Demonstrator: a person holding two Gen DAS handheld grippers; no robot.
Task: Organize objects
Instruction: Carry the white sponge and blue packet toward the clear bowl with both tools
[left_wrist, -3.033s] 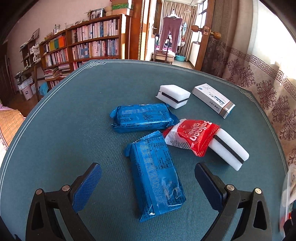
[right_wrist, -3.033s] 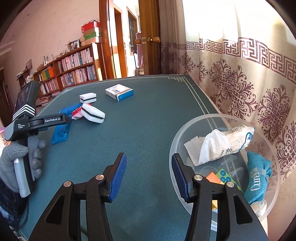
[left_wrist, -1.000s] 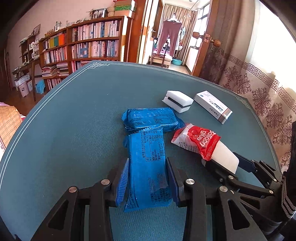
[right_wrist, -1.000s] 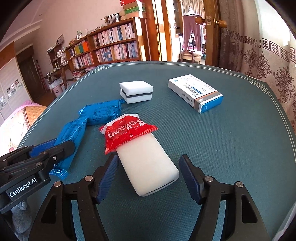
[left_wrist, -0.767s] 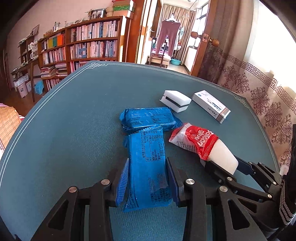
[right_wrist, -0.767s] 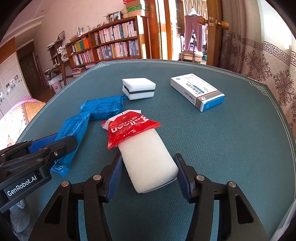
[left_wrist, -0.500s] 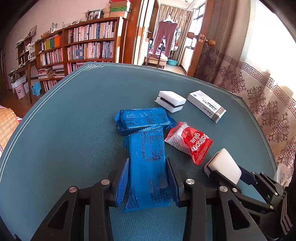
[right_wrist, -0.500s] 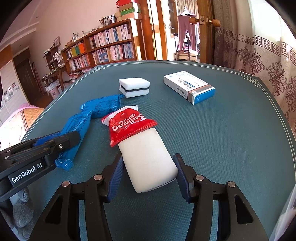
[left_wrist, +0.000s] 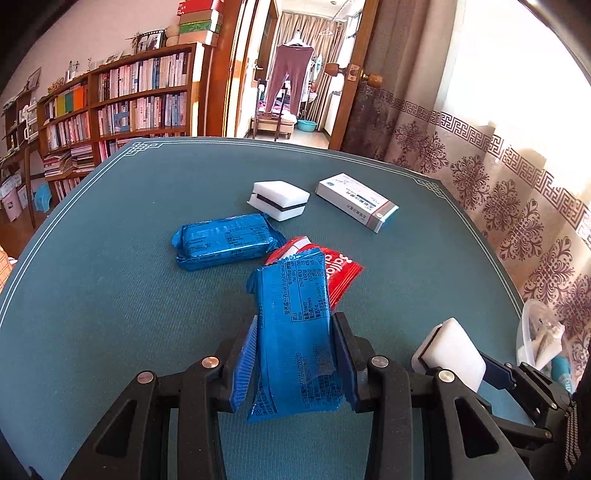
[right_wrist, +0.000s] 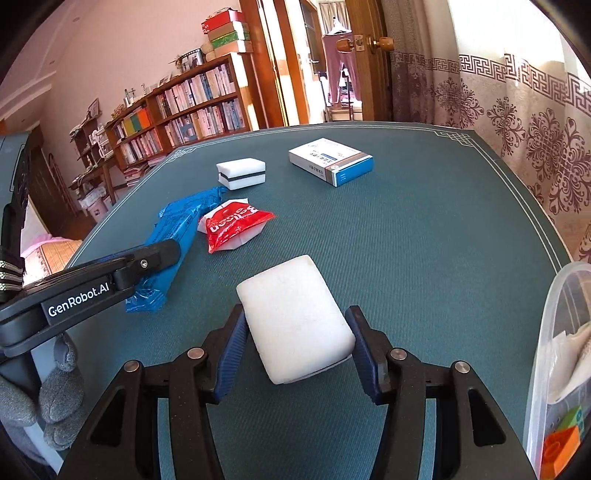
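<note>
My left gripper (left_wrist: 293, 360) is shut on a blue snack packet (left_wrist: 295, 332), held a little off the green tabletop (left_wrist: 110, 295); the same packet (right_wrist: 170, 254) shows beside the left gripper's arm in the right wrist view. My right gripper (right_wrist: 295, 350) is shut on a white sponge block (right_wrist: 295, 317), also seen as the white sponge block (left_wrist: 448, 350) at the lower right of the left wrist view. On the table lie a second blue packet (left_wrist: 223, 242), a red balloon packet (right_wrist: 232, 223), a white sponge with a black stripe (right_wrist: 242, 173) and a white and blue box (right_wrist: 330, 160).
A clear plastic bowl (right_wrist: 554, 332) holding several items stands at the right table edge, also visible as the clear bowl (left_wrist: 535, 332). A gloved hand (right_wrist: 55, 398) grips the left tool. Bookshelves, a doorway and a patterned curtain lie beyond the table.
The right gripper closed on the white sponge and drew it back from under the red packet, which stayed on the table. The left gripper lifted its blue packet slightly and shifted right.
</note>
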